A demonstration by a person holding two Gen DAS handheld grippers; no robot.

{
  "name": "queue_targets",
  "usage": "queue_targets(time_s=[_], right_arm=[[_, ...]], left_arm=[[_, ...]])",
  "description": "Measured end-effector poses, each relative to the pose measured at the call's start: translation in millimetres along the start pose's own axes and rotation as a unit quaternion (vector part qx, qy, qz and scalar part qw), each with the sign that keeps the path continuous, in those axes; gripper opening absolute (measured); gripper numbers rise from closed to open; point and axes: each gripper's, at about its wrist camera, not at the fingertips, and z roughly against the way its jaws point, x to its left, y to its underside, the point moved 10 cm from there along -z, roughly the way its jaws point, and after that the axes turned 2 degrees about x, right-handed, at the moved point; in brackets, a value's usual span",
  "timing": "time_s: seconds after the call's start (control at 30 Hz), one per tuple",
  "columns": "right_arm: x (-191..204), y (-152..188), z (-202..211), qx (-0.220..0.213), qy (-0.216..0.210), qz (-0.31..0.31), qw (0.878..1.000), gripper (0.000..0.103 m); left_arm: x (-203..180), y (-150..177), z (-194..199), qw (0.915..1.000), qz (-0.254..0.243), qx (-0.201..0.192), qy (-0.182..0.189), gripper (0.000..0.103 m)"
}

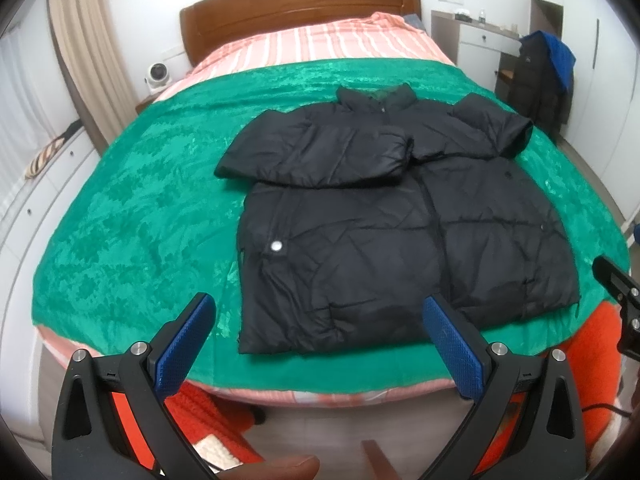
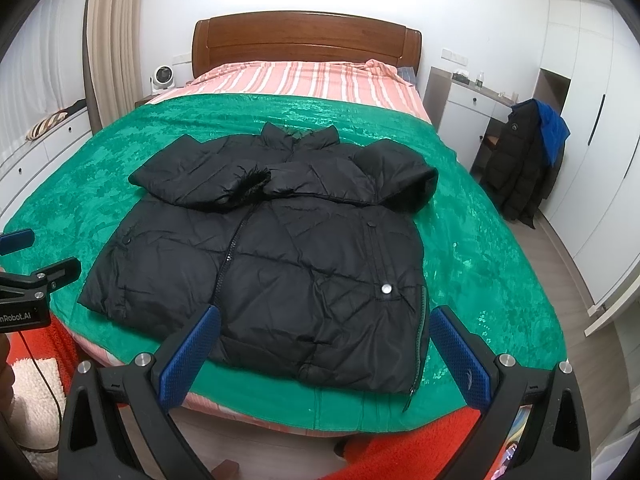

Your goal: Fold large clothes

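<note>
- My left claw (image 1: 318, 320) hangs spread wide over the near hem of a black puffer jacket (image 1: 384, 232), gripping nothing; I judge it is held back to line up on the hem for the next fold.
- My right claw (image 2: 325, 334) is likewise spread and empty, poised above the jacket's bottom edge near the snap button (image 2: 386, 289).
- The jacket lies face up at the centre of the green blanket (image 2: 480, 264), collar (image 2: 300, 138) toward 12 o'clock and hem toward 6 o'clock, flat so it can be folded.
- Both sleeves are already crossed over the chest: the left-hand sleeve (image 1: 320, 152) and the right-hand one (image 1: 492, 132) meet near the zipper, which I read as the first fold done.
- The shell is smooth, quilted, puffy nylon; I expect it to slip and spring back.
- The blanket is plush and shiny over a pink striped sheet (image 2: 304, 80); a wooden headboard (image 2: 306, 40) stands at 12 o'clock.
- Another dark coat with blue fabric (image 2: 528, 152) hangs at 2 o'clock.
</note>
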Motion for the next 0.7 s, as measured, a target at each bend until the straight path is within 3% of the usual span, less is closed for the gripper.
queue_targets(time_s=[0.7], right_arm=[[5.3,6.2,-5.7,0.010,-0.004,0.004,1.000,0.103]], left_arm=[[1.0,3.2,-2.7,0.9999,-0.007,0.006,-0.012,0.103]])
